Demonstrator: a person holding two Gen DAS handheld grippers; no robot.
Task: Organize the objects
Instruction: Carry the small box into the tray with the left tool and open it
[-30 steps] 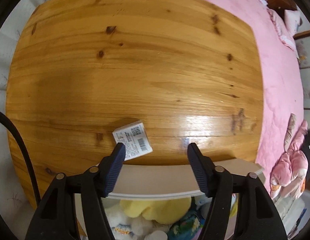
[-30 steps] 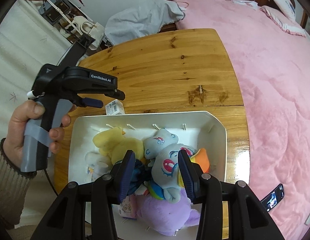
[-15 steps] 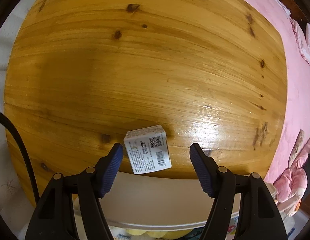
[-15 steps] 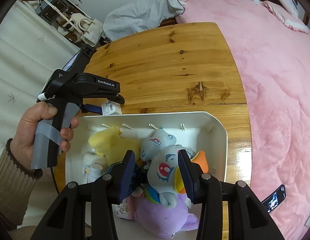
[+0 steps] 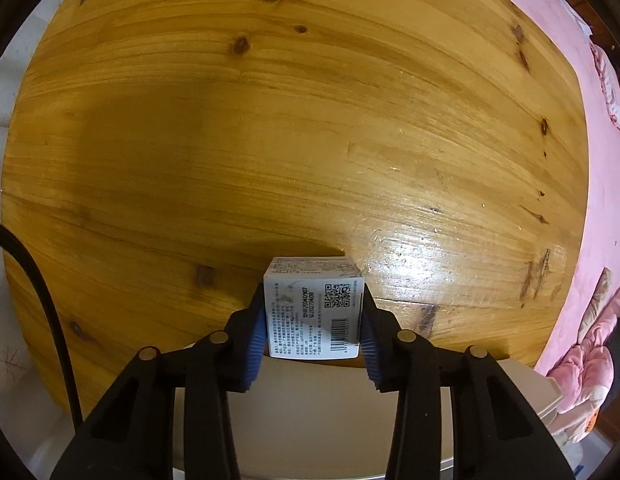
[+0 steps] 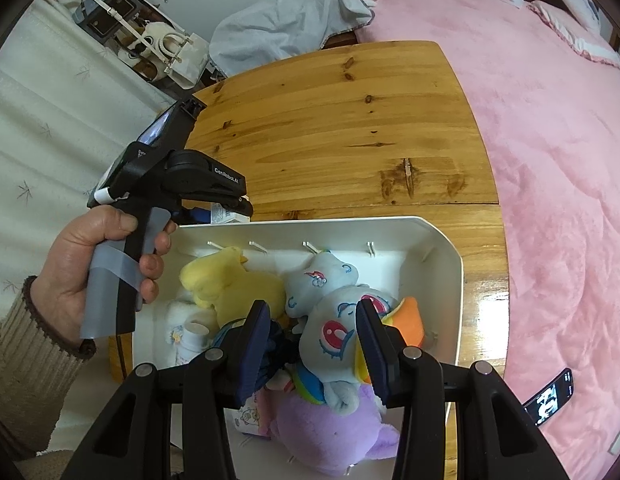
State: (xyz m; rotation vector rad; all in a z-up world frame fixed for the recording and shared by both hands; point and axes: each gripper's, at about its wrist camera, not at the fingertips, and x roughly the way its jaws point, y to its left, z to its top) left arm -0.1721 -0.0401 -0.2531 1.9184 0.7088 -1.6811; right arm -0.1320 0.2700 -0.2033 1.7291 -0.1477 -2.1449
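The left gripper [image 5: 313,326] is closing on the small box [image 5: 313,312] beside the white bin [image 6: 441,248]; a crooked pinch could make it slip; the right gripper [image 6: 311,344] hangs narrow and empty above the bin.

My left gripper [image 5: 313,322] has come down over the small white box [image 5: 313,312] beside the white bin [image 5: 321,412]. A second ago the box lay off by my left finger with the jaws wide; now it sits squarely between both blue pads, and the jaws are closing against its sides.
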